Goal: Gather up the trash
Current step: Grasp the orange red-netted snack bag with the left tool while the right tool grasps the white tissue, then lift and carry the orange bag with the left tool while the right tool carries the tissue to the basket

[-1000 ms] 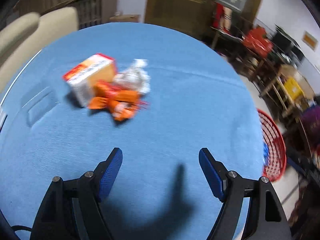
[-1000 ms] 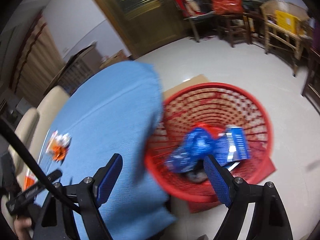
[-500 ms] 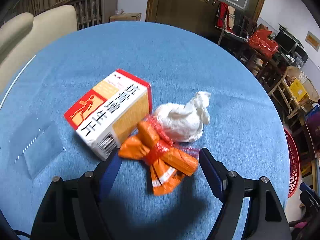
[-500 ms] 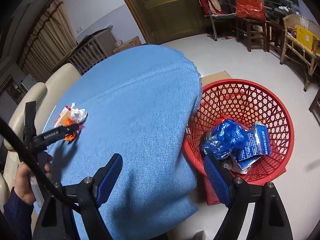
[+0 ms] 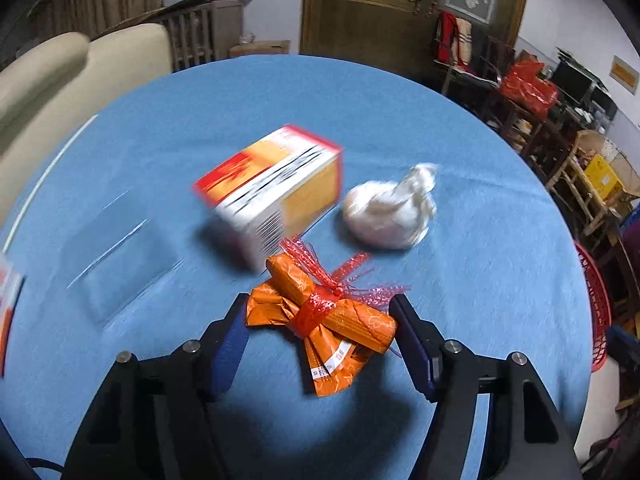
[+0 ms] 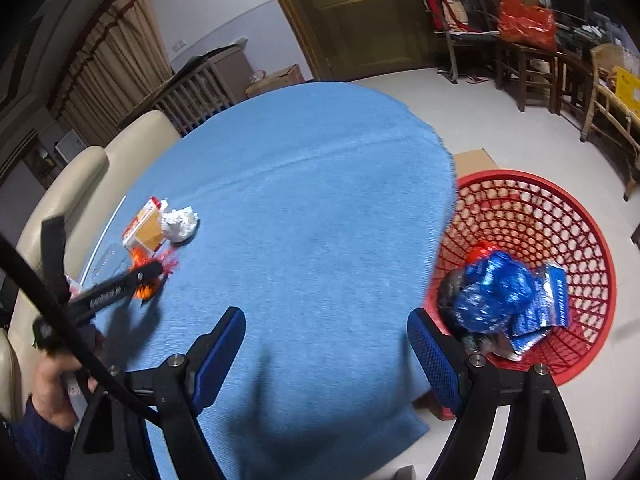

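Orange crinkly wrappers (image 5: 320, 320), tied with red netting, lie on the blue desk (image 5: 460, 184) between the left gripper (image 5: 318, 326)'s jaws, which touch either end without squeezing. Light and crushable, the bundle looks best taken across the knotted middle. The right gripper (image 6: 326, 338) hovers, jaws wide and empty.

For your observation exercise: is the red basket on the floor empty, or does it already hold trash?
It holds trash: the red basket contains a crumpled blue bag and other wrappers.
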`<control>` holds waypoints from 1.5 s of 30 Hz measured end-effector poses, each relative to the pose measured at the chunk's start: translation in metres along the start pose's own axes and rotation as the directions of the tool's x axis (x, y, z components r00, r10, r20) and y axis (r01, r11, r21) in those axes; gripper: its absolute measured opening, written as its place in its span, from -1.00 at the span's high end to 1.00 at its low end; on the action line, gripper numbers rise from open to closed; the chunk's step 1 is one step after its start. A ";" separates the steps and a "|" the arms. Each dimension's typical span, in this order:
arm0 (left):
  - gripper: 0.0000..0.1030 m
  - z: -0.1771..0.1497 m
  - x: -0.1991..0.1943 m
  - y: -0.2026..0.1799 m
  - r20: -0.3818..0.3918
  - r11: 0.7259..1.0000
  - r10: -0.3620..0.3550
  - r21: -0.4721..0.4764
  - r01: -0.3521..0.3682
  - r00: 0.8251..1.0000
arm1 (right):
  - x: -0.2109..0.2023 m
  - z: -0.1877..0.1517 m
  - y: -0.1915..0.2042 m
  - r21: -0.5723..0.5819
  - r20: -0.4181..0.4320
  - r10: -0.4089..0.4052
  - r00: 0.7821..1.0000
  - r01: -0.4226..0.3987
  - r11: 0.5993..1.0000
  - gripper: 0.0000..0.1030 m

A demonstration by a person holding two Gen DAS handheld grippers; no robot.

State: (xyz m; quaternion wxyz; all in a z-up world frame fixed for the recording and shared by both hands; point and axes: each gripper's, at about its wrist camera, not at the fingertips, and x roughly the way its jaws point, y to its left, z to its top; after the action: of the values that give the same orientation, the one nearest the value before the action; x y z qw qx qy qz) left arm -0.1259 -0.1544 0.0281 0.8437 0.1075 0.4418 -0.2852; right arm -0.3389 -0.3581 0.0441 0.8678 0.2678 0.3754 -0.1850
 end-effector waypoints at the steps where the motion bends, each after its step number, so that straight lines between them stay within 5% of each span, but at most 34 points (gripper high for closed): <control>1: -0.37 -0.005 -0.006 0.008 0.002 1.000 0.014 -0.003 -0.014 1.000 | 0.003 0.002 0.004 -0.006 -0.002 0.006 1.000 -0.006 1.000 -0.66; 11: -0.37 -0.048 -0.041 0.043 0.014 0.990 0.109 -0.093 -0.107 0.994 | 0.074 0.045 0.109 -0.228 -0.049 0.119 0.992 -0.127 0.965 -0.66; 18: -0.37 -0.057 -0.046 0.056 0.014 0.985 0.117 -0.133 -0.114 0.993 | 0.142 0.072 0.164 -0.317 -0.082 0.084 0.993 -0.106 0.943 -0.66; 20: -0.37 -0.060 -0.047 0.058 0.014 0.984 0.117 -0.140 -0.114 0.993 | 0.157 0.073 0.172 -0.343 -0.090 0.075 0.993 -0.102 0.934 -0.29; 21: -0.37 -0.059 -0.046 0.059 0.015 0.983 0.116 -0.142 -0.113 0.993 | 0.162 0.072 0.174 -0.354 -0.105 0.075 0.992 -0.108 0.929 0.07; 22: -0.37 -0.060 -0.046 0.059 0.015 0.983 0.116 -0.143 -0.113 0.993 | 0.161 0.072 0.176 -0.367 -0.093 0.067 0.993 -0.097 0.925 0.24; 37: -0.36 -0.064 -0.065 0.044 0.014 0.973 0.166 -0.164 -0.161 0.986 | 0.049 0.001 0.130 -0.310 -0.053 0.172 0.984 -0.180 0.934 0.24; 45: -0.36 -0.067 -0.075 0.035 0.008 0.969 0.189 -0.162 -0.185 0.982 | 0.027 -0.022 0.116 -0.270 -0.047 0.190 0.981 -0.196 0.943 0.24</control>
State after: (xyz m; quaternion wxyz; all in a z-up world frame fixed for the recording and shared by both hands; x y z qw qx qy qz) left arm -0.1856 -0.0677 0.0471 0.8778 0.0772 0.4415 -0.1692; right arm -0.2726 -0.2562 0.0490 0.9065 0.1830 0.3780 -0.0430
